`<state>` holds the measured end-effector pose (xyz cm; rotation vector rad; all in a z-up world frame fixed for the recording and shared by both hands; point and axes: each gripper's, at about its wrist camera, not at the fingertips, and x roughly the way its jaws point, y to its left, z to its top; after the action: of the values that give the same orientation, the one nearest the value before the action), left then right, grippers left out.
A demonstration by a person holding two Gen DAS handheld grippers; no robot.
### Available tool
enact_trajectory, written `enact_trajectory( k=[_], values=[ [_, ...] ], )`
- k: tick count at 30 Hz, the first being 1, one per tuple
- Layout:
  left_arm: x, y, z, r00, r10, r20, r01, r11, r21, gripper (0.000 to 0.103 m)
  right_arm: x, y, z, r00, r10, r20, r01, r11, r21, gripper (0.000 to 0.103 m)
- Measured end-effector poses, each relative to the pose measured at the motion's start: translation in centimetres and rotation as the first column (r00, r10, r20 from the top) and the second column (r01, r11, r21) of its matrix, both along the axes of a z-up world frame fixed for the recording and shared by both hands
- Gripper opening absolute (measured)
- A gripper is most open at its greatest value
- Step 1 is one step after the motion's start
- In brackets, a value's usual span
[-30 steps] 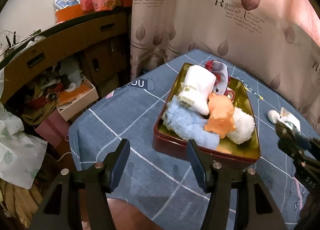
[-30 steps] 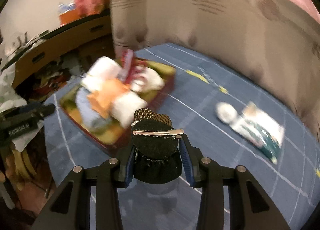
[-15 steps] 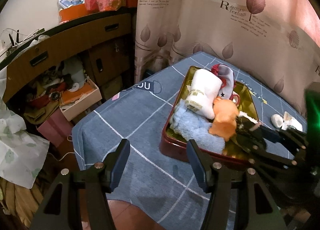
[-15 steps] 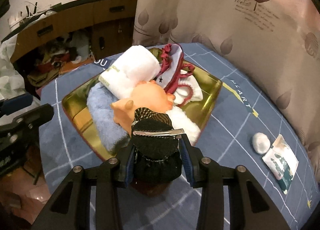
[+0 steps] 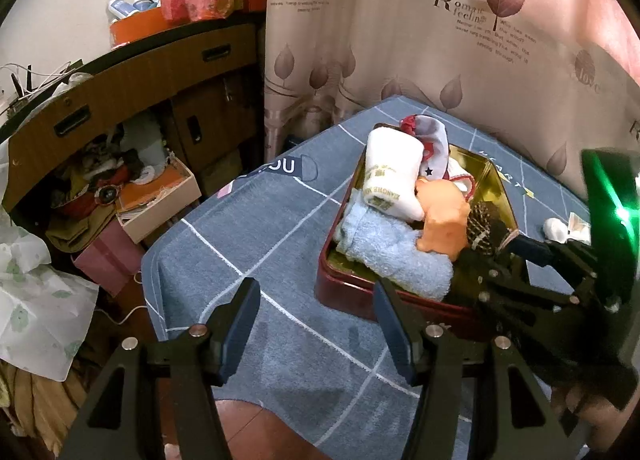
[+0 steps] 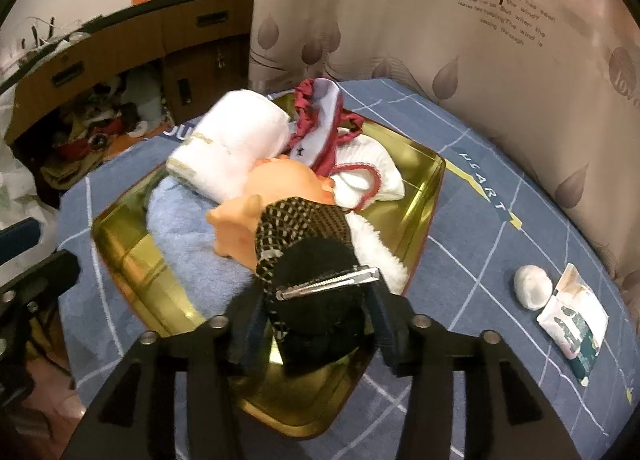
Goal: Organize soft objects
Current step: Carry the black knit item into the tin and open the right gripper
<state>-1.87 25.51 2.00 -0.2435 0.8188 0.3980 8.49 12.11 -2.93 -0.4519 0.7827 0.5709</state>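
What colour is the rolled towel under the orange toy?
Light blue towel, clearest in the left wrist view.

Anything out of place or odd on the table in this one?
Two items sit outside the tin: a white ball and a packet lie on the cloth near the curtain. The tin itself is heaped; the white roll rides above its rim.

One tin tray [image 6: 434, 183]; two rolled towels [image 6: 236, 139], [image 5: 396, 256]; one orange toy [image 6: 280, 195]; one black hair clip [image 6: 320, 292].
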Motion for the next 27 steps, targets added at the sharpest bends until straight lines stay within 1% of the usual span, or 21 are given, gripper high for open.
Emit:
enact_trajectory(
  k=[1,3,8,10,12,14,18,22,23,27],
  values=[
    [0.0,0.0,0.0,1.000,-0.001,0.000,0.001,1.000,0.001,0.060,-0.2,0.0,0.1,1.000,0.006,0.001,-0.006,1.000,0.007,0.056],
    [0.0,0.0,0.0,1.000,0.001,0.000,-0.001,1.000,0.006,0.060,-0.7,0.0,0.2,1.000,0.020,0.009,-0.020,1.000,0.009,0.069],
    [0.0,0.0,-0.1,1.000,0.000,0.001,0.000,1.000,0.007,0.060,-2.4,0.3,0.7,0.997,0.051,0.051,-0.050,0.999,-0.008,0.069],
    [0.0,-0.1,-0.1,1.000,0.001,0.003,-0.001,1.000,0.006,0.060,-2.7,-0.1,1.1,0.997,0.057,0.044,-0.058,0.998,0.008,0.071],
    [0.0,-0.1,-0.1,1.000,0.000,0.003,0.000,1.000,0.007,0.060,-3.1,-0.7,1.5,0.998,0.054,0.035,-0.055,0.998,0.036,0.080],
    [0.0,-0.1,-0.1,1.000,0.001,0.002,-0.001,1.000,0.009,0.060,-3.4,-1.3,1.9,0.998,0.051,0.031,-0.052,0.997,0.056,0.082],
    [0.0,0.0,0.0,1.000,0.001,0.003,-0.001,1.000,0.011,0.060,-3.8,-2.9,3.1,0.999,0.032,0.031,-0.035,0.994,0.101,0.083],
    [0.1,0.0,-0.1,1.000,0.001,0.004,-0.001,1.000,0.015,0.060,-3.5,-5.5,4.5,0.999,-0.020,0.031,0.015,0.988,0.155,0.086],
    [0.0,0.0,0.0,1.000,0.001,0.004,-0.001,1.000,0.015,0.060,-3.3,-6.3,4.9,0.999,-0.040,0.035,0.034,0.985,0.167,0.088],
    [0.0,-0.1,-0.1,1.000,-0.011,-0.003,0.011,1.000,0.019,0.060,-1.5,-10.6,5.9,0.984,-0.166,0.065,0.151,0.970,0.190,0.093]
  ],
)
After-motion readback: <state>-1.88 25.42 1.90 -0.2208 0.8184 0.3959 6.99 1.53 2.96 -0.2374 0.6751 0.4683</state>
